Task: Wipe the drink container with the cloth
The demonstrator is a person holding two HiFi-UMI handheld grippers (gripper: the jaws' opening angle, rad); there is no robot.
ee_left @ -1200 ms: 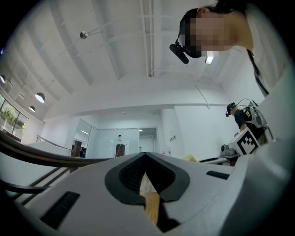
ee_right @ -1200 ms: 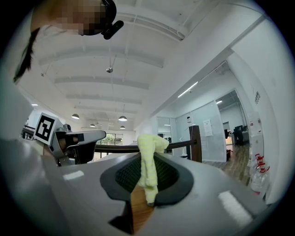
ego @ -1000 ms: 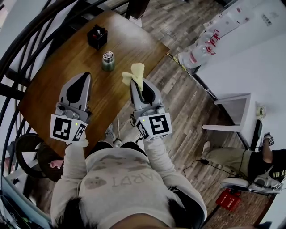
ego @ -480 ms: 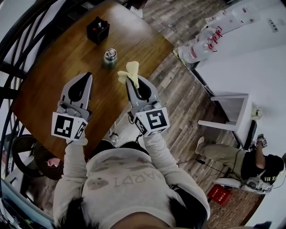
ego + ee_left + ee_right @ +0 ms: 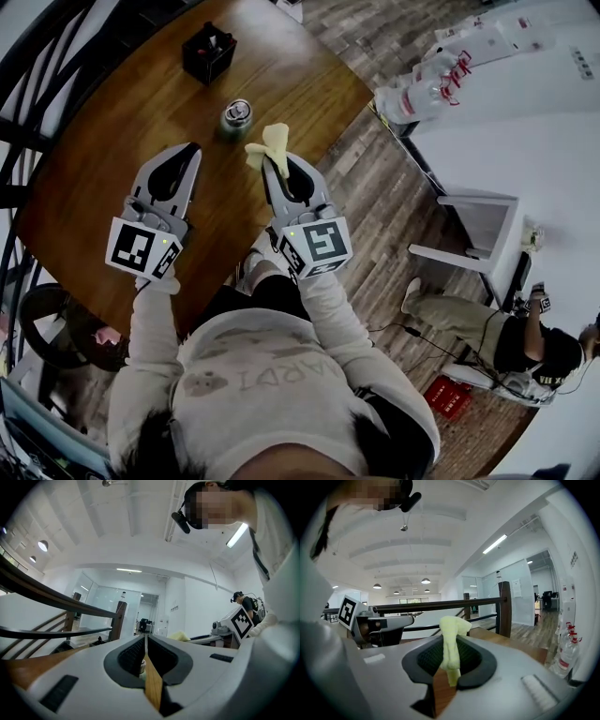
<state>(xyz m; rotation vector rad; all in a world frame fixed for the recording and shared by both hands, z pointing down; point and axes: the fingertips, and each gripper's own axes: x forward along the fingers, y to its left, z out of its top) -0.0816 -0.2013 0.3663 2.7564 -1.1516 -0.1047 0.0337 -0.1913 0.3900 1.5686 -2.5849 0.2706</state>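
I am looking down at the wooden table (image 5: 112,150), and both grippers are hovering above its near side, side by side and apart from one another. The right gripper (image 5: 273,167) is pinching the pale yellow cloth (image 5: 269,145); in the right gripper view its jaws are clamping the cloth (image 5: 451,644) at the middle, with a crumpled tuft standing up past the tips and a short end hanging down behind them. The left gripper (image 5: 191,150) is carrying nothing: in the left gripper view its jaws (image 5: 144,641) are lying together, tips touching, with only a thin seam between them. The drink container (image 5: 236,119), a small green can with a silver top, is standing upright on the table close to its right edge, just beyond the cloth's tuft and not touching it as far as I can tell. It is sitting a little beyond both sets of tips, closer to the right one. A black box (image 5: 209,53) is sitting further back, toward the table's far corner, well apart from the can
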